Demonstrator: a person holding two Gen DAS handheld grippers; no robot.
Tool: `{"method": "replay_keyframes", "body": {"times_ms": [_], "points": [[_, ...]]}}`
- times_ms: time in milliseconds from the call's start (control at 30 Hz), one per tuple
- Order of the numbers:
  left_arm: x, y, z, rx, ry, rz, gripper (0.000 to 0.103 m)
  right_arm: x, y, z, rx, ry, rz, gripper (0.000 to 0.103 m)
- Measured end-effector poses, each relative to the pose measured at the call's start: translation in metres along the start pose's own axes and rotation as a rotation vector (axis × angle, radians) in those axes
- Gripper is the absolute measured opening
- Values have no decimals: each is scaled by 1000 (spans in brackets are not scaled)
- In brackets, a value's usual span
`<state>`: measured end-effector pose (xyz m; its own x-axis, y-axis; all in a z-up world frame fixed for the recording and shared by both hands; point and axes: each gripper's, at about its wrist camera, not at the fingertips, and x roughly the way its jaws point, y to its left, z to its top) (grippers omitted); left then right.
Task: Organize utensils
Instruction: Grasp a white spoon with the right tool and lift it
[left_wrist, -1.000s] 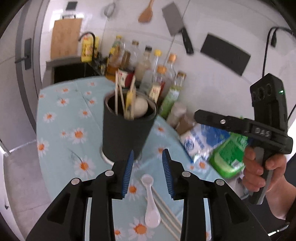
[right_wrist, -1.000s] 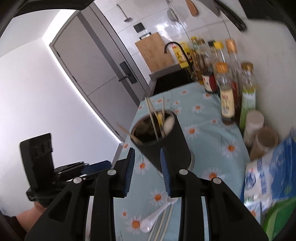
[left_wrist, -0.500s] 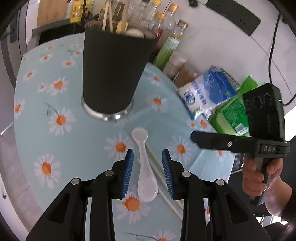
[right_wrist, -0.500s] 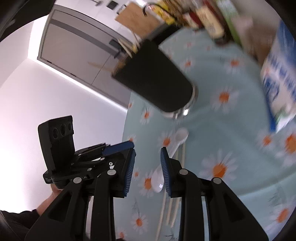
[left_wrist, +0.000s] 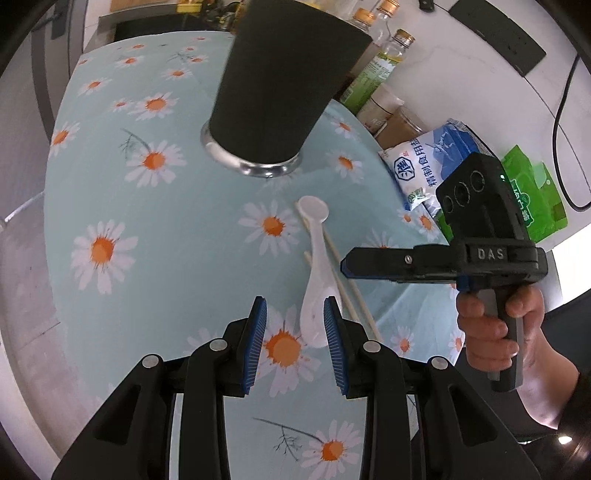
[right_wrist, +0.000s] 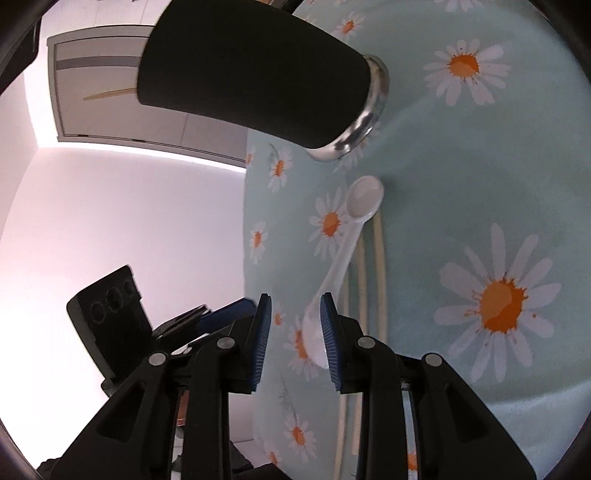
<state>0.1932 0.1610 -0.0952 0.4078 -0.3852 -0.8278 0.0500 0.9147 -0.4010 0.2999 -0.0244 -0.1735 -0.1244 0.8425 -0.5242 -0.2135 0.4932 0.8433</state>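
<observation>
we are seeing both grippers lower than a second ago, the black utensil cup (left_wrist: 280, 85) now looming at 12 o'clock with its contents cut off. the left gripper (left_wrist: 294, 332) and right gripper (right_wrist: 295, 332) are each standing parted, gripping nothing, above the handle of the white spoon (left_wrist: 314, 258). it is lying on the daisy tablecloth (left_wrist: 147, 240) beside chopsticks (left_wrist: 351, 284) (partly hidden under it). bare cloth is stretching to 9 o'clock; packets (left_wrist: 428, 166) are crowding 2 o'clock.
</observation>
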Motion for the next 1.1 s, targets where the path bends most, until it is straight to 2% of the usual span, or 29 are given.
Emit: {"method": "replay_keyframes", "body": {"times_ms": [400,500,600,700,967,1100], "points": [[-2,6,-6,-31,-1,-7,31,22,-7,6,10,48,-62,29],[-1,6,-6,-28,7,-5,31,28,-7,7,16,59,-59,21],[-1,7,-6,-31,11,-3,31,29,-7,8,16,47,-58,17],[-1,8,-6,-33,14,-2,31,25,-9,8,38,43,-26,10],[5,6,-8,-34,33,-4,31,11,-11,5,77,32,76,8],[11,0,-8,-43,53,-34,31,-8,-5,4,63,18,100,7]]}}
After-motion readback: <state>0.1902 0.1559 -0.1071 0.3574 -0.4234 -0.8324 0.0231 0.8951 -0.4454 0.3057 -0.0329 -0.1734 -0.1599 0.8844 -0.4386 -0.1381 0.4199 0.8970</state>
